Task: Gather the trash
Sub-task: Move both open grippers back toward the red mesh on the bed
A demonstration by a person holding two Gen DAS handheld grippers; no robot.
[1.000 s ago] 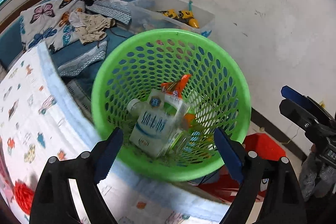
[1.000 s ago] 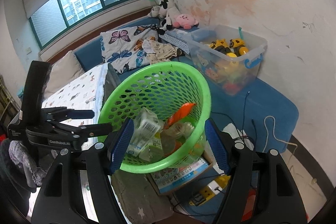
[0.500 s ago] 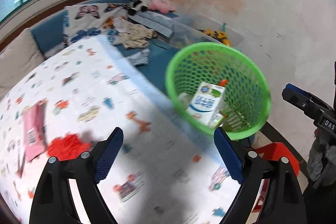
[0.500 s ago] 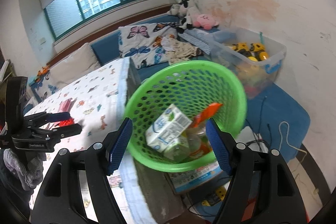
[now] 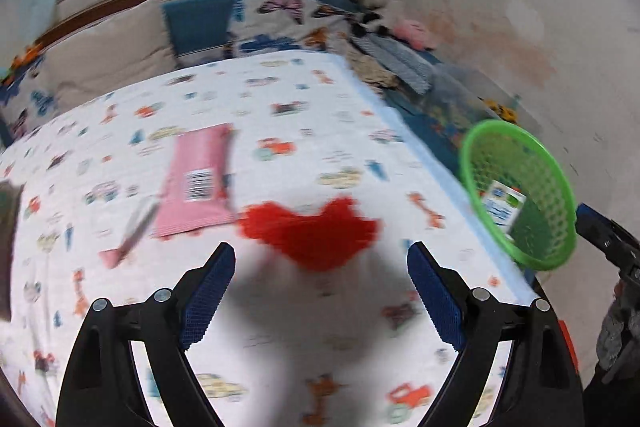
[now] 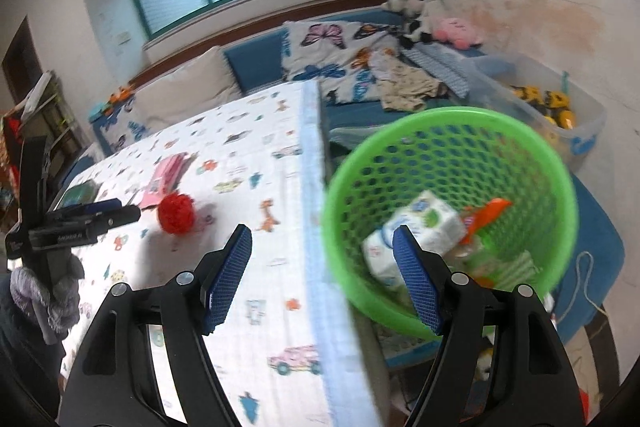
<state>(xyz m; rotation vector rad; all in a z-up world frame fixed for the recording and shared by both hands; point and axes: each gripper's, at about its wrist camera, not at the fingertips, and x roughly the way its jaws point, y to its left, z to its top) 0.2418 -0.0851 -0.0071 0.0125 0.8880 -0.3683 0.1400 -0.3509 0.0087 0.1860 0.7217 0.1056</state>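
**Red scrap on the bed, both claws empty**

My left gripper [image 5: 320, 291] hangs spread wide above the red crumpled scrap [image 5: 310, 233] beside the pink wrapper [image 5: 198, 181]. My right gripper [image 6: 322, 277], equally spread, faces the green basket [image 6: 400, 155] off the bed's right edge, milk carton [image 6: 416, 235] inside.

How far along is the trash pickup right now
Partly done. The green basket already holds a milk carton and an orange wrapper. Nothing is in hand: the left gripper and right gripper are both open and empty. Left on the bed: the red scrap ahead of the left gripper, and the pink wrapper.
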